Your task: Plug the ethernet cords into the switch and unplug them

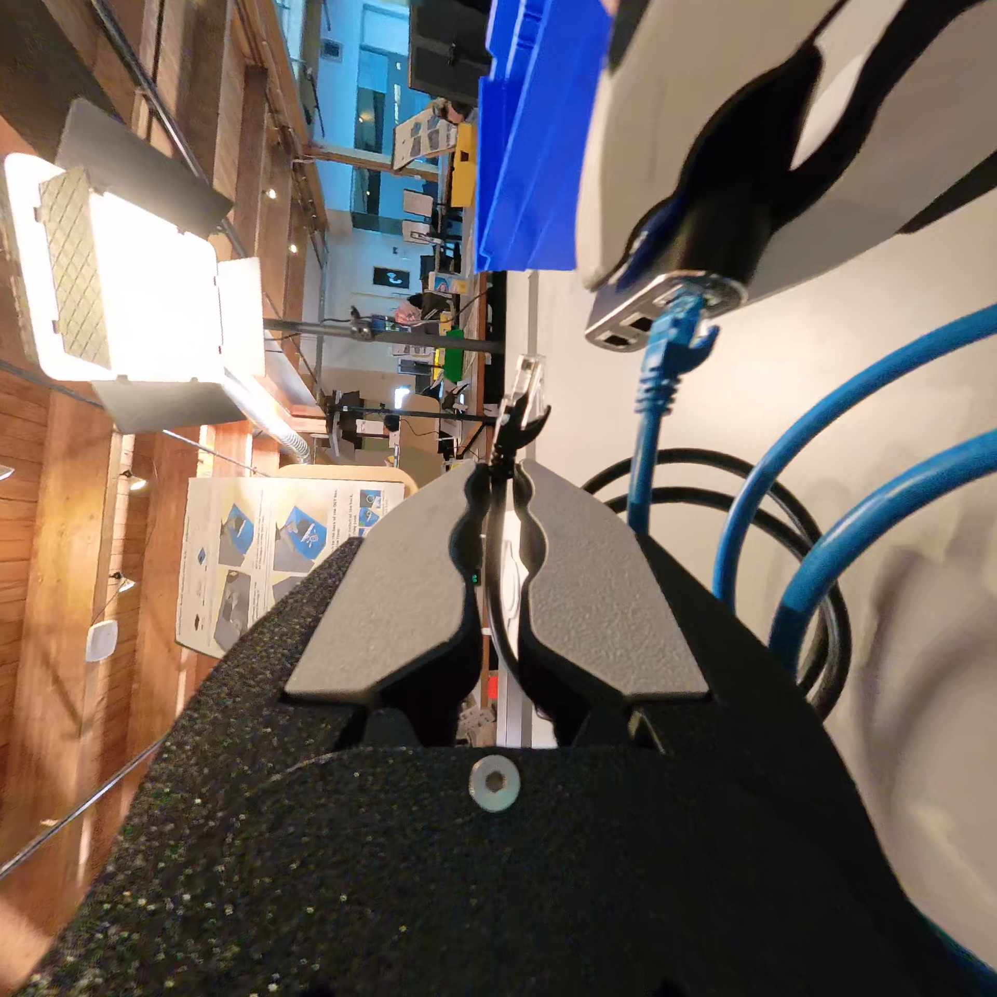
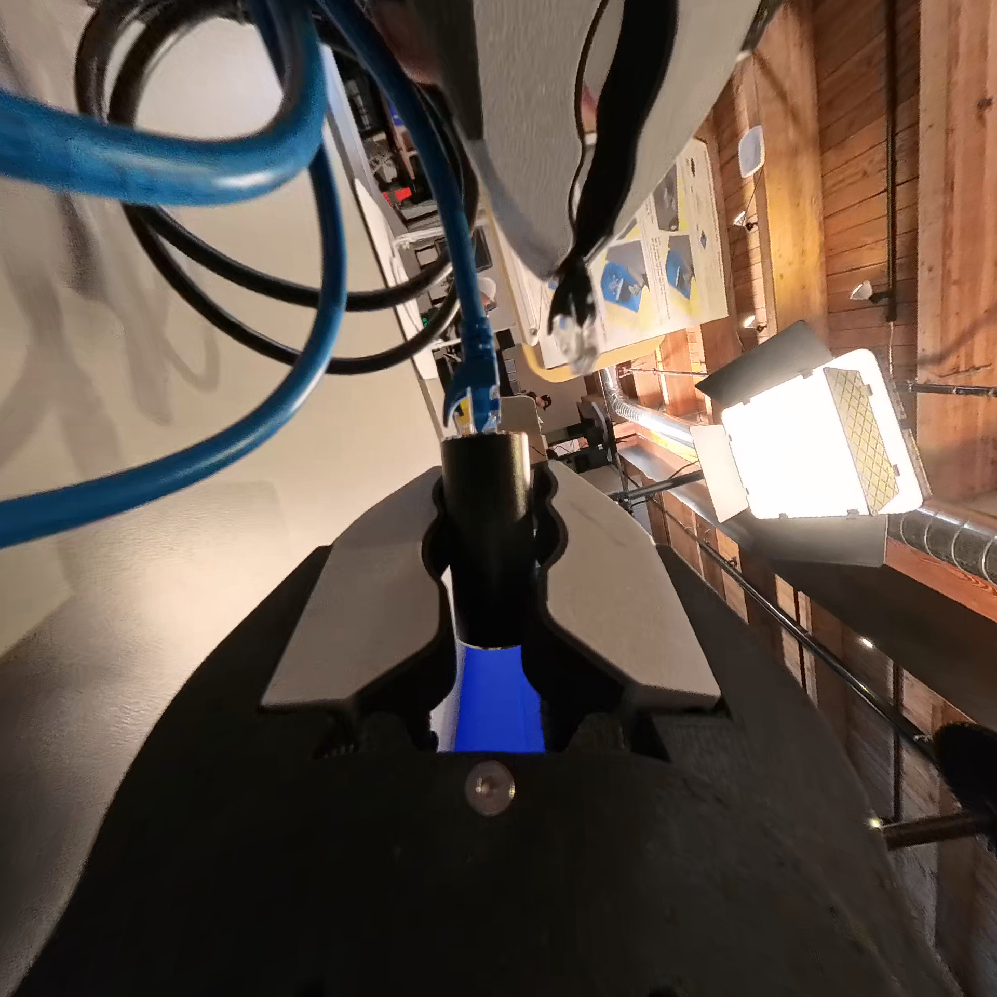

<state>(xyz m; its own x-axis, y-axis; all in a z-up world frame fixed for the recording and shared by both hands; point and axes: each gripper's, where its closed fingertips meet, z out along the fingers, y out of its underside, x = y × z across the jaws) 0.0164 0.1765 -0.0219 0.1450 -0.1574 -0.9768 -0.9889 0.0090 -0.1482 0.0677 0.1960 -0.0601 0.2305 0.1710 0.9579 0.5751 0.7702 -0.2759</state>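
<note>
Left gripper (image 1: 504, 475) pinches a black ethernet cord with clear plug (image 1: 526, 377); right gripper (image 2: 488, 485) clamps the small black-and-silver switch (image 1: 647, 313), blue ethernet cord (image 1: 666, 350) seated. Step, apparently: inserting the second cord. Next, align the plug with a free port.

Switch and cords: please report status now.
Left tool shut on black cord, plug free. Right tool shut on switch. Blue cord plugged in. Loose loops beside ports.

A lit panel lamp (image 1: 124, 270) at 9 o'clock in the left wrist view, and at 3 o'clock (image 2: 809, 437) in the right, is blown out to white glare. Both views show wide-angle bending at the edges. Motion blur smears the blue cable (image 2: 135, 162) and soft shadows on the table (image 2: 162, 566).
</note>
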